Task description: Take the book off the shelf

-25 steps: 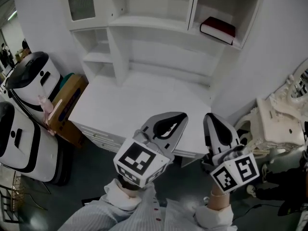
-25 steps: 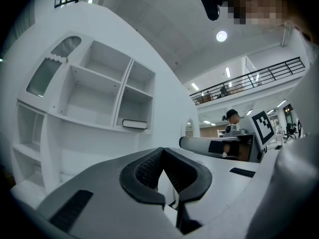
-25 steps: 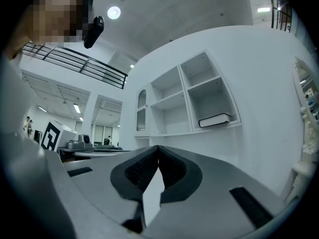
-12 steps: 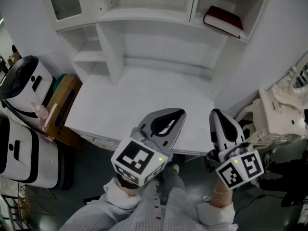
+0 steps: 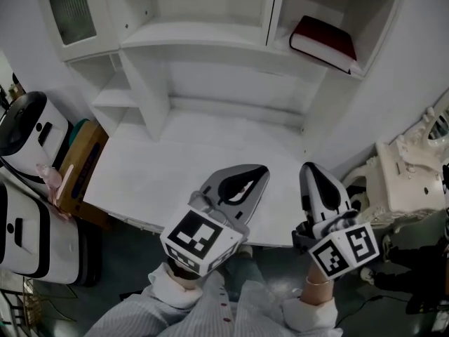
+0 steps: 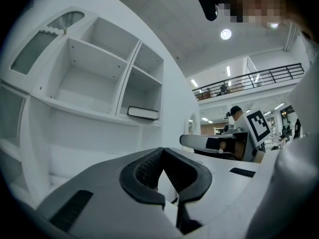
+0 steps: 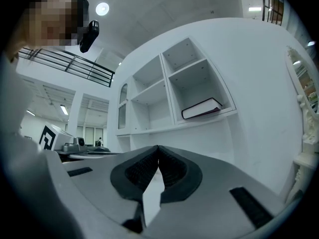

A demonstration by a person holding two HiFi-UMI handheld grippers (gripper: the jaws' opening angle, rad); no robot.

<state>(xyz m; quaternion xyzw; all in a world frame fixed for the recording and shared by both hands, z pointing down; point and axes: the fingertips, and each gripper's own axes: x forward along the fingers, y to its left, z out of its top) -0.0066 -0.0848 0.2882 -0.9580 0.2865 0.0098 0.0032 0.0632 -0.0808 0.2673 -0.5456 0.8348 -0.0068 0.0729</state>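
Low in the frame's centre, the left gripper [image 5: 259, 172] has its jaws pressed together on nothing. Just to its right, the right gripper [image 5: 309, 170] is likewise closed and empty, tips meeting. Both hover over the near edge of the white desk [image 5: 175, 167], well apart from the dark red book [image 5: 324, 39], which lies flat in the upper-right compartment of the shelf unit [image 5: 203, 34]. This looks like the approach step: next, one gripper must rise to that compartment, spread its jaws and close on the book's near edge.
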